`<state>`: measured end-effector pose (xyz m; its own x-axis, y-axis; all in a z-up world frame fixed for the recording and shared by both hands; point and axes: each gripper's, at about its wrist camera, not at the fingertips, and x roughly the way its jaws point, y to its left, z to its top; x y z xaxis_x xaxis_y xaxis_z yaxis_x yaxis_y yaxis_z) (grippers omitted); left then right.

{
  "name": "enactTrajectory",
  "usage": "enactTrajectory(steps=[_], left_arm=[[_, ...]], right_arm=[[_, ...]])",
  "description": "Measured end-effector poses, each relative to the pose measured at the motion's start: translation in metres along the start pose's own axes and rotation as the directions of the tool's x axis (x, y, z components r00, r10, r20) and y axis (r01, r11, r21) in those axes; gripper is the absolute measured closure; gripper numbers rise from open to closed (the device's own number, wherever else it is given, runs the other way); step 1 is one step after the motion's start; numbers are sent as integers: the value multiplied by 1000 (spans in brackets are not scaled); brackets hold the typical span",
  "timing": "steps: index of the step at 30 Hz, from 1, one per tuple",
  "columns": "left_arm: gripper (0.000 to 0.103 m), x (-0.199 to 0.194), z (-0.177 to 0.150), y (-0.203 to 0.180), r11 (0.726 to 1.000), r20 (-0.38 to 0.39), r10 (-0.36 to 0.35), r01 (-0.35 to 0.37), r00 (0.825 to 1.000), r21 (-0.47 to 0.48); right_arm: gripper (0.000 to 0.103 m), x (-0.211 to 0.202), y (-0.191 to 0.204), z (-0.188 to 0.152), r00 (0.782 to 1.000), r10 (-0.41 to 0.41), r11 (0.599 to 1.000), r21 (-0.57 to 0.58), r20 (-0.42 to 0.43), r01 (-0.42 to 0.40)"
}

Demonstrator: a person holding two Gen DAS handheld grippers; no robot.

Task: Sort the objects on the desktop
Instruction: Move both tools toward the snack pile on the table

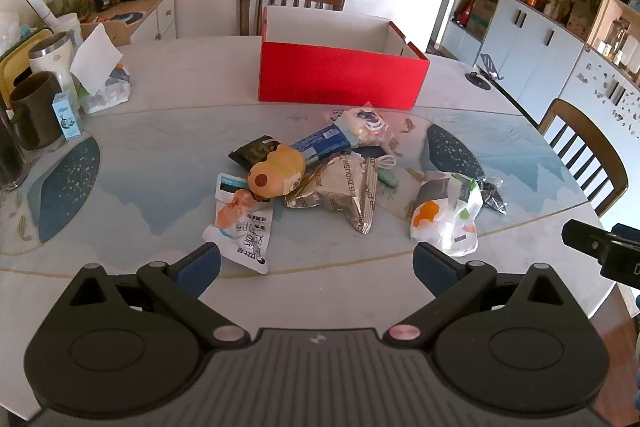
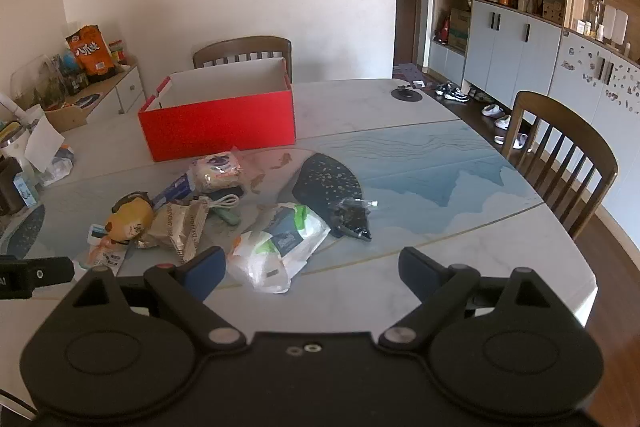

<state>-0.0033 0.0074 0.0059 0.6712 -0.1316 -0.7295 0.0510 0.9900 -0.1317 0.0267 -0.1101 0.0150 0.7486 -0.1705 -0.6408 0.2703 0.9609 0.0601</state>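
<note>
Two hand-held grippers hang over the desk [image 1: 360, 307], both spread wide and holding nothing; the left hand-held gripper [image 1: 316, 263] fills the bottom of its frame, the right hand-held gripper [image 2: 312, 267] likewise; a heap of snack packets lies mid-frame, among them a yellow plush toy [image 1: 276, 171], a silver foil pack [image 1: 344, 191] touching it, and a white bag [image 2: 276, 247] just beside the right one's left finger; behind the heap stands an open red box [image 1: 340, 75].
</note>
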Motion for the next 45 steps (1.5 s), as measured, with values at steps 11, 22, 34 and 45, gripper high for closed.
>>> enactTrajectory(steps=[11,22,34,45], left_arm=[[0,-1,2,9,1000,3,-7,7,1000,12],[0,-3,5,20,1000,21,-13,13,1000,21],[0,3,6,28,998,10,-17,16,1000,53],[0,28,14,31,998,14,1,-2,1000,62]], right_arm=[[9,-2,10,3,1000,-10,1000,9,0,10],[9,-1,19,2,1000,-11,1000,22,7,11],[9,4,25,2,999,-30,999,40,14,30],[9,39,22,7,999,-40,999,27,-11,40]])
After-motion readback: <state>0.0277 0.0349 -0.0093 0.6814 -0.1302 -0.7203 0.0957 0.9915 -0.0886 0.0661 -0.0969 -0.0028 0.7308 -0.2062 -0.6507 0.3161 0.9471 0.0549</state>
